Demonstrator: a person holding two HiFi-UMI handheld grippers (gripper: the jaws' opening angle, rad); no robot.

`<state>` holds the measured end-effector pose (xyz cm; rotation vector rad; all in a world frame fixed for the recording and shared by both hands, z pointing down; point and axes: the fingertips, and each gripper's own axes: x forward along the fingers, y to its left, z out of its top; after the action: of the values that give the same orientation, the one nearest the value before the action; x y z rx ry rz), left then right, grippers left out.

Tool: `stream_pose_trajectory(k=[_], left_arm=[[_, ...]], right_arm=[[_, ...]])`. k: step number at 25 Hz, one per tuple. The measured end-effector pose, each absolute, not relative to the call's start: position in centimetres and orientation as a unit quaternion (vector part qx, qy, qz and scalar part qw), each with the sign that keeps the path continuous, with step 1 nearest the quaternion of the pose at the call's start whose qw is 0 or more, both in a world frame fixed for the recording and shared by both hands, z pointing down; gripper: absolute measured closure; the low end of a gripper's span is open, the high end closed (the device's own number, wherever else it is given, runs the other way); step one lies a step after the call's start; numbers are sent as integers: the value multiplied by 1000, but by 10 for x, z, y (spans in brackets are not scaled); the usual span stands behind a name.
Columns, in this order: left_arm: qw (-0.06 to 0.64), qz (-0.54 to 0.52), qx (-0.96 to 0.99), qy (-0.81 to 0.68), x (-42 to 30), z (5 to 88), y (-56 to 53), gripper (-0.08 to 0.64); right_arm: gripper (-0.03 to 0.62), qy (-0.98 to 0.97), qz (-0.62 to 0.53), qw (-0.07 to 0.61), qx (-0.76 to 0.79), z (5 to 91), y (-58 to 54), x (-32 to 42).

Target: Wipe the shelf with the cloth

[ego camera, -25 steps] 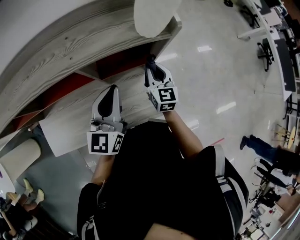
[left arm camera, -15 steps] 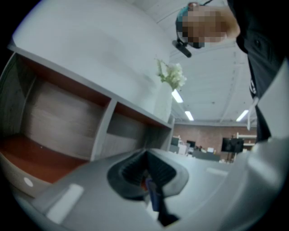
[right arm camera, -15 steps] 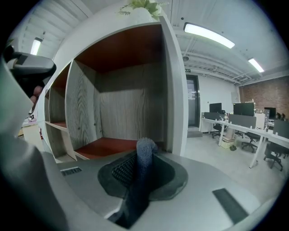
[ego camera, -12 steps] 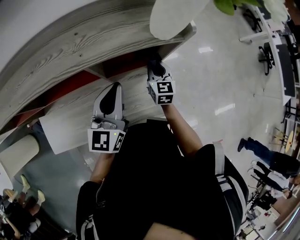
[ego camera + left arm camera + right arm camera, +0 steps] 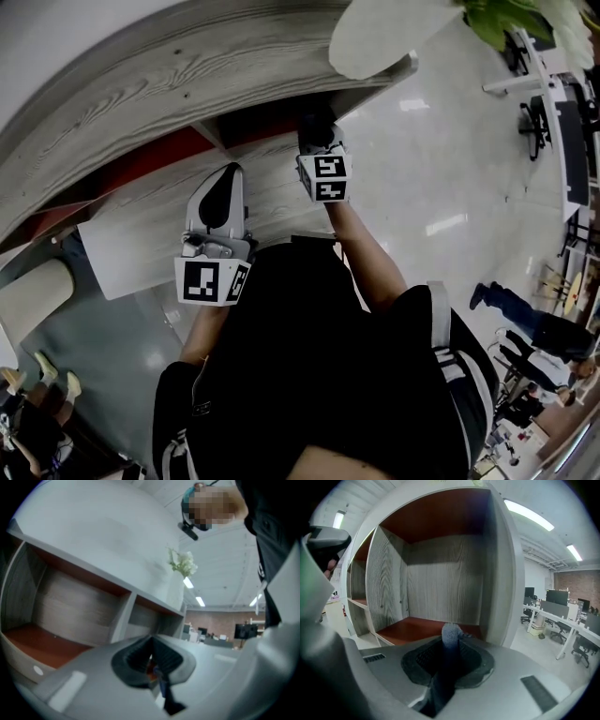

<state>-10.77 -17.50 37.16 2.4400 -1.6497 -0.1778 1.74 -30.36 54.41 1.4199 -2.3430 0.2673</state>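
The cloth (image 5: 451,633) is a blue-grey, finely knitted piece, bunched into a narrow roll with a rounded end. My right claw (image 5: 449,654) is pinching it. The roll's long axis runs along the claw, and its rounded end sticks out past the tips, pointing into the end compartment of the shelf (image 5: 440,597). In the right gripper view that end lines up just above the compartment's red-brown floor; I cannot tell whether it touches. The shelf itself is grey wood grain outside and red-brown on the boards inside. In the head view my right claw (image 5: 316,131) sits at the mouth of that end compartment, tucked under the top of the shelf (image 5: 187,75). My left claw (image 5: 221,187) is held in front of the shelf, by the next compartment along. Its jaws are pressed together, with nothing between them that I can name (image 5: 151,656).
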Motion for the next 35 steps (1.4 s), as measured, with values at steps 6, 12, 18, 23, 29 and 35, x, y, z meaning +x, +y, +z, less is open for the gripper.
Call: stream_pose_trajectory(k=[6,12,18,23,29,35], left_arm=[[92,-60,815,-570,-124,371,-167,555],[87,-64,803,-586,-143,370,-158,555],[85,-67,792,-601,-159,367,-145,555],[82,-70,785,-610,-169,365,-136,555],[85,-70,776,-621,-181,367,-125,555],[83,-68,771,-627,-186,366,-117,555]], right_arm=[[545,-849,92,203,479,545,-295,-10],[545,-866,83,218,442,547,-284,-47],[545,-874,72,232,421,546,-277,-67],[545,-881,65,234,405,545,-270,-84],[545,-891,58,237,383,544,-261,-104],[545,-903,45,242,351,545,-251,-123]])
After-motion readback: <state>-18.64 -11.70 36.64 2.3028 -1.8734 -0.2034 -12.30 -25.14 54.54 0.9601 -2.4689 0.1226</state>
